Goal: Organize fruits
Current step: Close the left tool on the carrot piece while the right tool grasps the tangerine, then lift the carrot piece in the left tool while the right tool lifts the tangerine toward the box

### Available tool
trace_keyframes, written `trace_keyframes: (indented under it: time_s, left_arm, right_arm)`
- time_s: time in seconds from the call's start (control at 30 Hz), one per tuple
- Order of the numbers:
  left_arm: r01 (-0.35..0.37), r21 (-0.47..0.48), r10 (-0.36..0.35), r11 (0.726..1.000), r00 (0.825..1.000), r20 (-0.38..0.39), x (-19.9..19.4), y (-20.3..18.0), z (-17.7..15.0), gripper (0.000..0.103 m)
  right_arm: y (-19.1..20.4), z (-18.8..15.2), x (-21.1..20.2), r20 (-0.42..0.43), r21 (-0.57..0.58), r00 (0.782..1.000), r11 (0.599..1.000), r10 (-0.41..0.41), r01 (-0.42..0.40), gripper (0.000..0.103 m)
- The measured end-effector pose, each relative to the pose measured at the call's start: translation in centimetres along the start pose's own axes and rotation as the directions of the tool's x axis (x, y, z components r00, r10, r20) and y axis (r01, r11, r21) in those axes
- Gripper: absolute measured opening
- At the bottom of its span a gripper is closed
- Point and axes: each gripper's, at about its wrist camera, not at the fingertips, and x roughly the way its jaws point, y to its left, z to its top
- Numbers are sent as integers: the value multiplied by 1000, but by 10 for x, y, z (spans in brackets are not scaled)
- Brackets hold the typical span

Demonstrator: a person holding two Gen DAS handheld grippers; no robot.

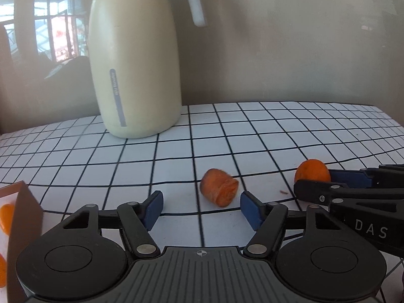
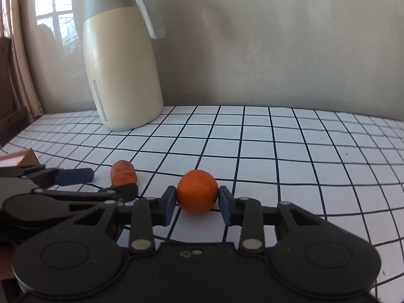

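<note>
An orange carrot chunk (image 1: 219, 187) lies on the grid tablecloth just ahead of my left gripper (image 1: 200, 208), whose jaws stand open and empty on either side of it. It also shows in the right wrist view (image 2: 123, 176). My right gripper (image 2: 197, 202) is shut on a round orange piece (image 2: 197, 194) resting on the cloth. That piece shows in the left wrist view (image 1: 312, 171), with the right gripper (image 1: 330, 180) reaching in from the right.
A cream thermos jug (image 1: 133, 70) stands at the back left of the table. A brown-edged box (image 1: 15, 217) holding orange pieces sits at the left edge. A wall runs behind the table.
</note>
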Motion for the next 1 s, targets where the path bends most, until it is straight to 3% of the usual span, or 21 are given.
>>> trace_keyframes:
  time_s: [0.1,0.27,0.63,1.0]
  left_arm:
    - [-6,20,6,1000,1000,5,1,-7,2,67]
    - [21,66,-22,998,1000,19,-1,-18,1,34]
    - [8,60,-11,998,999,35,-17,-15,-3,34]
    - [20,65,-29,998,990,141,-94,-13,-9,34]
  right_arm:
    - [-3,0,-1,0,12,1000,1000,6,-6,27]
    - [-4,-1,-2,9,14,1000,1000,4,-4,27]
    - [-10,-3,-25,40,19,999,999,-32,31,27]
    - [15,0,-88,151,-44,987,997,-55,62,27]
